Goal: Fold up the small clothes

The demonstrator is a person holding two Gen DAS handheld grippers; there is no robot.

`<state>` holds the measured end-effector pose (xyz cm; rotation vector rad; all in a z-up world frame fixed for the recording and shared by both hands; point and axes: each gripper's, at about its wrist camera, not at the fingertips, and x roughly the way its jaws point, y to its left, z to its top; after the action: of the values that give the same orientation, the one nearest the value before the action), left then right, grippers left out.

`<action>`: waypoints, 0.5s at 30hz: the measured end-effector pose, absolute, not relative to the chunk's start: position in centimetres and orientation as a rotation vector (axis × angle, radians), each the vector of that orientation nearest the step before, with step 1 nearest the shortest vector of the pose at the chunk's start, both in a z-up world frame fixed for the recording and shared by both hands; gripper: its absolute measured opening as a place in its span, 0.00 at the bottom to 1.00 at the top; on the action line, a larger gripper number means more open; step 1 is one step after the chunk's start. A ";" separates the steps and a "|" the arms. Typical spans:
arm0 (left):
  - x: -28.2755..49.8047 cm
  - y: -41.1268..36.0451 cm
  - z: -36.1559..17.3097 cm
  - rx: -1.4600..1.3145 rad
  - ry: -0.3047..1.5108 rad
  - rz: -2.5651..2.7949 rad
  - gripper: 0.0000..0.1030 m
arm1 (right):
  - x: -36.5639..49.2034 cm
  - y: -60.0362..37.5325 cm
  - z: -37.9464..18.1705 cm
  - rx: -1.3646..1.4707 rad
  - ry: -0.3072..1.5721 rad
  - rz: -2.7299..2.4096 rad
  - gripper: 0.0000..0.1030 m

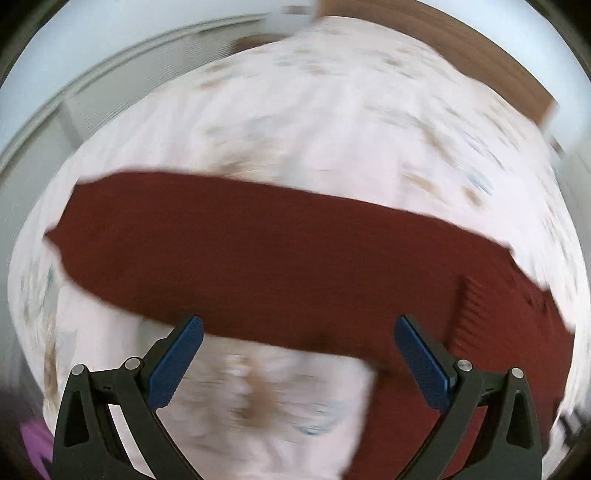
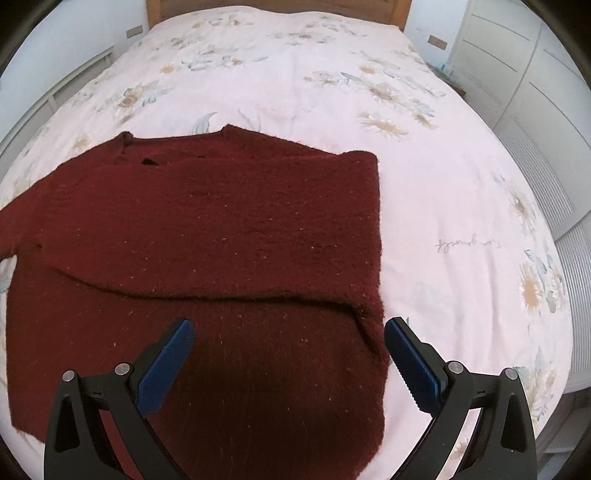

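My right gripper (image 2: 288, 328) hangs over the near part of a dark red knit sweater (image 2: 207, 236) that lies flat on the bed (image 2: 443, 206), its jaws spread wide with nothing between them; the blue pads (image 2: 166, 365) sit above the ribbed lower part of the knit, one over the cloth and the other just past its right edge, over the sheet. In the right wrist view the sweater's right sleeve is folded across the body, so the right side forms a straight edge, and the neckline points toward the wooden headboard (image 2: 277, 7). The bed cover is pale pink with a faded flower print. A white slatted cupboard (image 2: 524, 96) stands beside the bed on the right. My left gripper (image 1: 298, 325) also has its jaws spread and holds nothing. Its view is smeared with motion blur: the sweater (image 1: 258, 251) shows as a broad red band across the pink cover, beyond the fingertips.
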<state>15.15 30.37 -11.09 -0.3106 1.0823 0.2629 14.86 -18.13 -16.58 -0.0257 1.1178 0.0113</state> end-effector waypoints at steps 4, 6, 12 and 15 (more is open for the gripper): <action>14.4 37.2 -13.1 -0.529 1.104 0.417 0.99 | 15.1 -18.2 -16.5 -0.020 1.128 -0.014 0.99; 14.4 39.1 -13.7 -0.610 1.123 0.458 0.99 | 15.1 -18.2 -16.5 -0.013 1.134 -0.008 0.99; 14.5 43.9 -15.8 -0.759 1.158 0.573 0.99 | 15.2 -18.0 -16.6 -0.026 1.146 -0.002 0.99; 14.5 44.7 -16.7 -0.800 1.186 0.572 0.98 | 15.3 -17.8 -16.8 -0.028 1.156 -0.005 0.99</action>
<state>14.55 44.71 -16.72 -0.8001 1.1860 0.5716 15.27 -17.84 -16.85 -0.0281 1.1557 -0.0047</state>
